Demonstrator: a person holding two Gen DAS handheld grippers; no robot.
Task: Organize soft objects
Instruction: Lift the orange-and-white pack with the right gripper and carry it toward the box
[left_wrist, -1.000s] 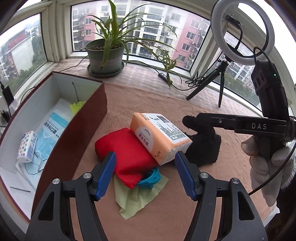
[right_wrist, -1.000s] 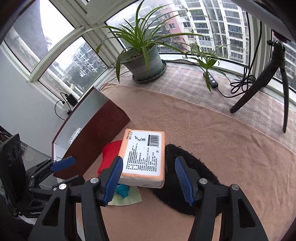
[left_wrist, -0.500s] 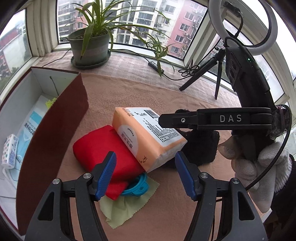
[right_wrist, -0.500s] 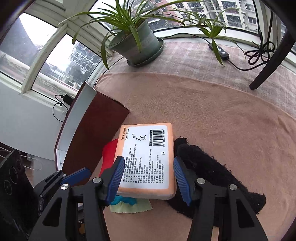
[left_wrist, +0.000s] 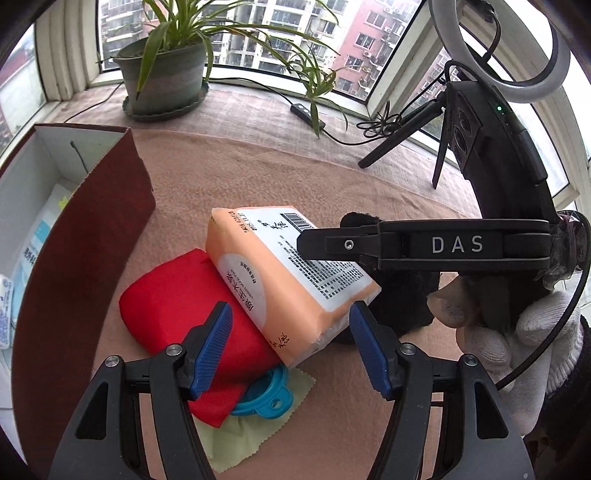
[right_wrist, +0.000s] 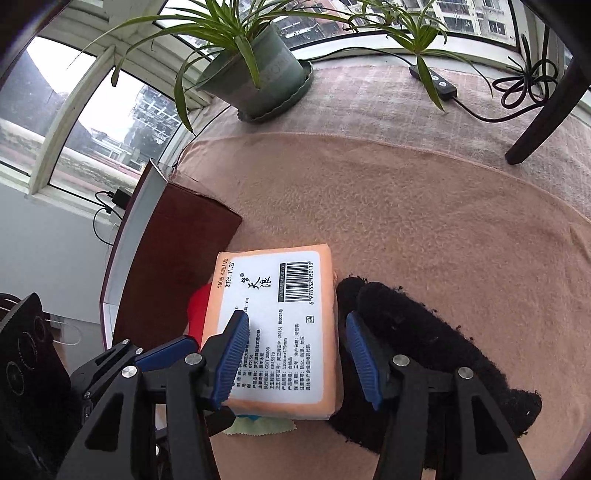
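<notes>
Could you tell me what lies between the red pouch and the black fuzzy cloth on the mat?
The orange tissue pack lies between them, leaning on the red pouch, with the black fuzzy cloth on its other side. The left wrist view shows this best.

Black hand-held gripper (left_wrist: 290, 350) frames carry ribbed blue finger pads (left_wrist: 210, 350) fixed with silver screws; one arm reads "DAS" in white. A white knit glove (left_wrist: 517, 343) covers the hand gripping a black cabled handle.

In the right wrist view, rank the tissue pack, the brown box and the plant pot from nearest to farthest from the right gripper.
1. Tissue pack, between the right gripper fingers.
2. Brown box, off to the left.
3. Plant pot, far back by the window.
</notes>
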